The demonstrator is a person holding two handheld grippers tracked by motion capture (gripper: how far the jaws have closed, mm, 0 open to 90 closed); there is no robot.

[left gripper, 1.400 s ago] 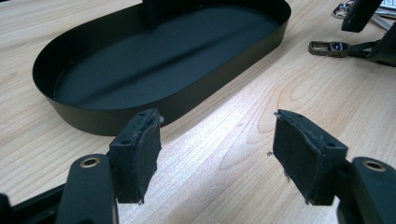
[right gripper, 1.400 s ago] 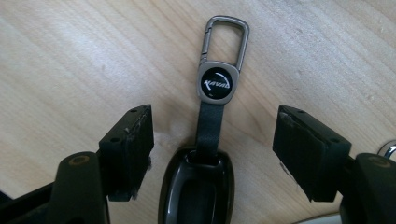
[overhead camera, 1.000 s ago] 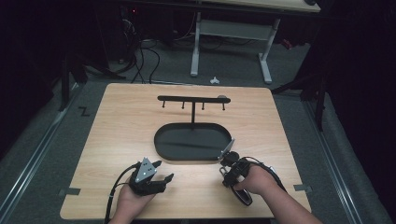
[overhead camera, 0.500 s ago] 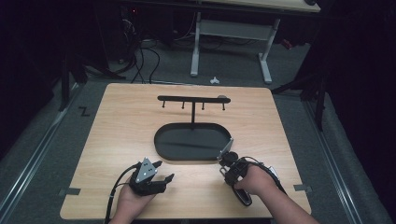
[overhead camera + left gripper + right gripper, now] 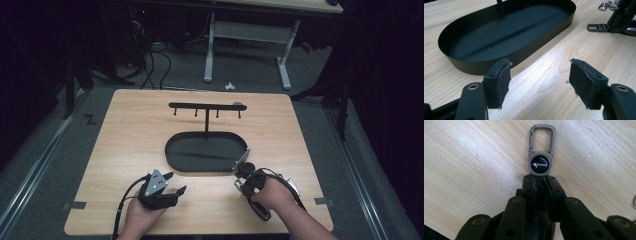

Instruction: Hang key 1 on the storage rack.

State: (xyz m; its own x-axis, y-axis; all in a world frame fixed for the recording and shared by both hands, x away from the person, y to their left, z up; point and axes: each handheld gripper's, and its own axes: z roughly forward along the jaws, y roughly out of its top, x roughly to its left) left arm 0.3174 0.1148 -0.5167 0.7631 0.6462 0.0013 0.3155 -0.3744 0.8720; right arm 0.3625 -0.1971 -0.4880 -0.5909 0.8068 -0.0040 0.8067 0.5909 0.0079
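Observation:
My right gripper (image 5: 539, 181) is shut on the strap of a grey carabiner keychain (image 5: 541, 157), whose clip and round black emblem stick out beyond the jaws just above the wooden table. In the high view the right gripper (image 5: 243, 169) sits at the right end of the black oval tray (image 5: 175, 162), with the keychain (image 5: 244, 157) close to the tray's rim. My left gripper (image 5: 172, 187) rests open near the table's front edge, and its pads (image 5: 499, 80) have bare wood between them. From there the keychain's clasp (image 5: 597, 27) lies flat beside the tray (image 5: 474, 66).
A black post rises from the tray to a crossbar with several hooks (image 5: 206, 106). A metal key ring (image 5: 607, 5) lies near the right gripper. The wooden table (image 5: 130, 135) has bare room left of the tray. Desk legs and cables stand on the floor beyond.

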